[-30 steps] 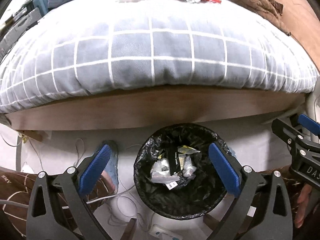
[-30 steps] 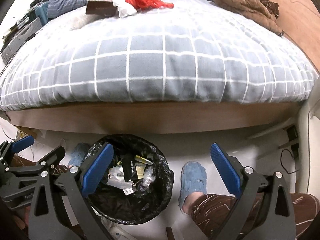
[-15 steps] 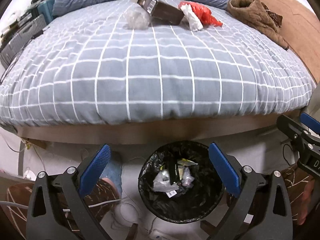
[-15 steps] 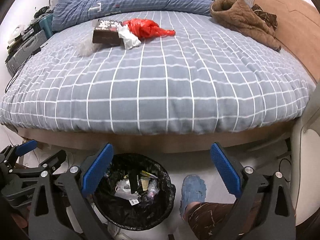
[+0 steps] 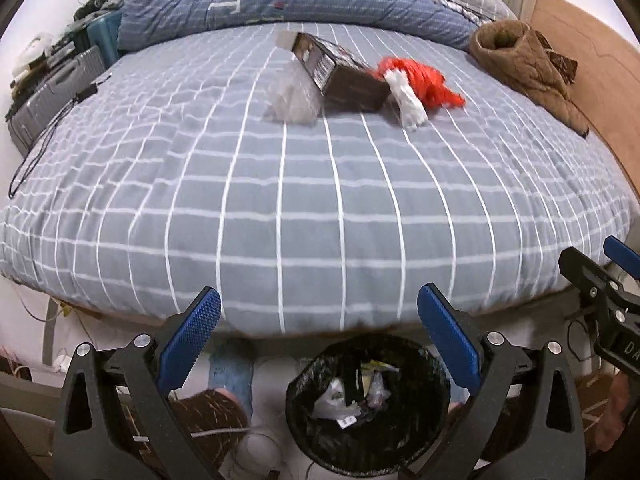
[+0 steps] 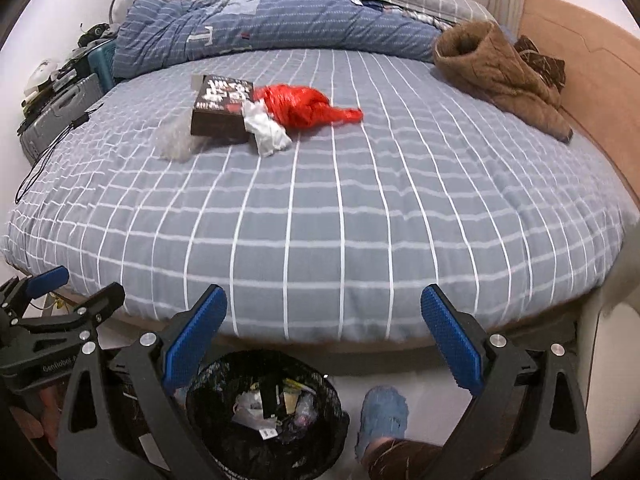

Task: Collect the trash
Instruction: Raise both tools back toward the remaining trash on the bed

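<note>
Trash lies together far back on the bed: a dark box (image 5: 338,71) (image 6: 222,107), a red plastic bag (image 5: 424,82) (image 6: 304,106), a white crumpled wrapper (image 5: 408,100) (image 6: 267,130) and a clear plastic bag (image 5: 292,98) (image 6: 176,142). A black-lined bin (image 5: 366,404) (image 6: 264,412) holding trash stands on the floor at the bed's foot. My left gripper (image 5: 318,344) is open and empty above the bin. My right gripper (image 6: 322,344) is open and empty, right of the bin.
The bed (image 5: 320,200) has a grey checked cover, a blue duvet (image 6: 280,28) at its head and a brown jacket (image 6: 500,72) at the right. Suitcases (image 5: 52,92) stand left of the bed. A blue slipper (image 6: 382,412) and the person's legs are beside the bin.
Both grippers have risen and tilted up from the bin toward the bed top; the trash pile now shows in full. Both stay open and empty.
</note>
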Action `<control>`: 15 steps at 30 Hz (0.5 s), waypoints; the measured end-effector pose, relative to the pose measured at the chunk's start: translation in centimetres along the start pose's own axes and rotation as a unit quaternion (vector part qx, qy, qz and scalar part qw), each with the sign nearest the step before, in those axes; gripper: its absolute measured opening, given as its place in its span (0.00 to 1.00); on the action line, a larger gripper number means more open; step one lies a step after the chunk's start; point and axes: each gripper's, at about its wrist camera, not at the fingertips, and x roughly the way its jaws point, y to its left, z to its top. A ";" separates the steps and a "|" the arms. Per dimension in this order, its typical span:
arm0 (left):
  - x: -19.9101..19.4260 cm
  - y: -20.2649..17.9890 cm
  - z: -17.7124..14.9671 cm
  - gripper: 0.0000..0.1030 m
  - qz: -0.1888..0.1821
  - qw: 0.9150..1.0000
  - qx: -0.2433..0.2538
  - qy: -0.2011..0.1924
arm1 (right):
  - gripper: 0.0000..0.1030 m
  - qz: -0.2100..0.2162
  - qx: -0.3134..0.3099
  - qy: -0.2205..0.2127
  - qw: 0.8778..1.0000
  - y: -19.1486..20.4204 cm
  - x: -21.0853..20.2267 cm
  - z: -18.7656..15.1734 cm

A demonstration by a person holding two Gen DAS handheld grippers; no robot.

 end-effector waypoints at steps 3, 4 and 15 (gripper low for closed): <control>0.4 0.4 1.5 0.94 0.003 1.000 -0.006 -0.004 | 0.91 0.002 -0.007 -0.006 1.000 0.2 0.8 1.8; 0.6 0.6 2.2 0.94 0.004 1.000 -0.008 -0.005 | 0.91 0.002 -0.008 -0.007 1.000 0.2 0.9 2.2; 3.0 1.2 10.8 0.94 0.003 0.999 -0.022 -0.029 | 0.91 0.011 -0.017 -0.028 0.999 0.0 5.1 9.6</control>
